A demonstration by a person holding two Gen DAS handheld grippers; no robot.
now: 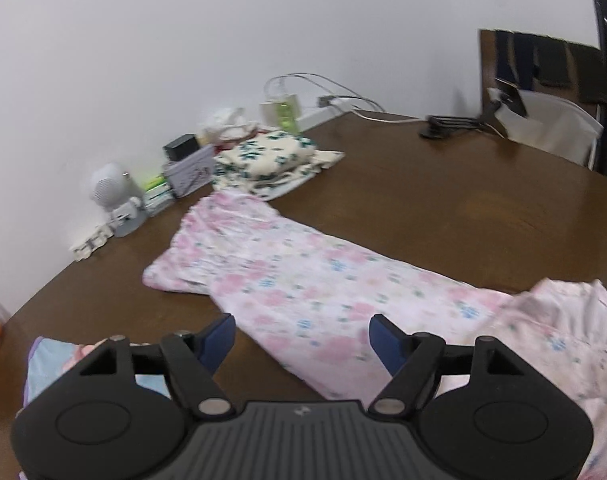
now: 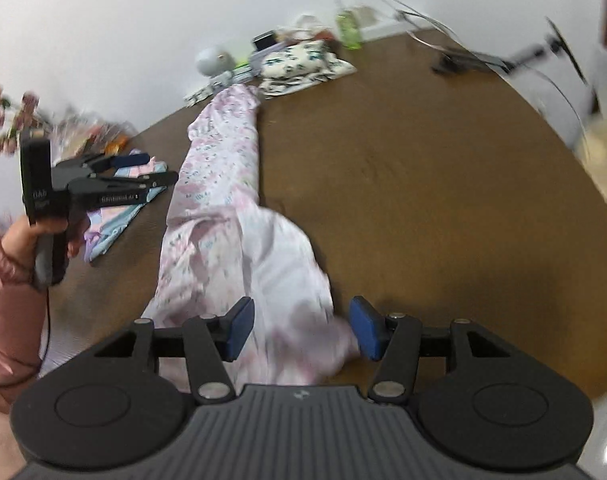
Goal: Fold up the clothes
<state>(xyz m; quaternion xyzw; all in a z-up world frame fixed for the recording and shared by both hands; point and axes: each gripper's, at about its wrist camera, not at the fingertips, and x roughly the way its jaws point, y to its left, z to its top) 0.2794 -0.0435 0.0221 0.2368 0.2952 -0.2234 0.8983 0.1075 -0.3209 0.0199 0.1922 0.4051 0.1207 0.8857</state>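
A pink floral garment [image 1: 303, 280] lies stretched long across the table.

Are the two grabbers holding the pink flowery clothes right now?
No. The left gripper and right gripper are both open; the pink floral garment lies loose on the table.

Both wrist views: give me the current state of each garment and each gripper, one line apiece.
Pink floral garment: lying in a long strip on the table, near end bunched.
Green-print garment: folded, set by the wall.
Pastel garment: folded, at the left edge.
Left gripper: open, nothing clamped, above the pink cloth.
Right gripper: open, bunched cloth between its jaws, not pressed.
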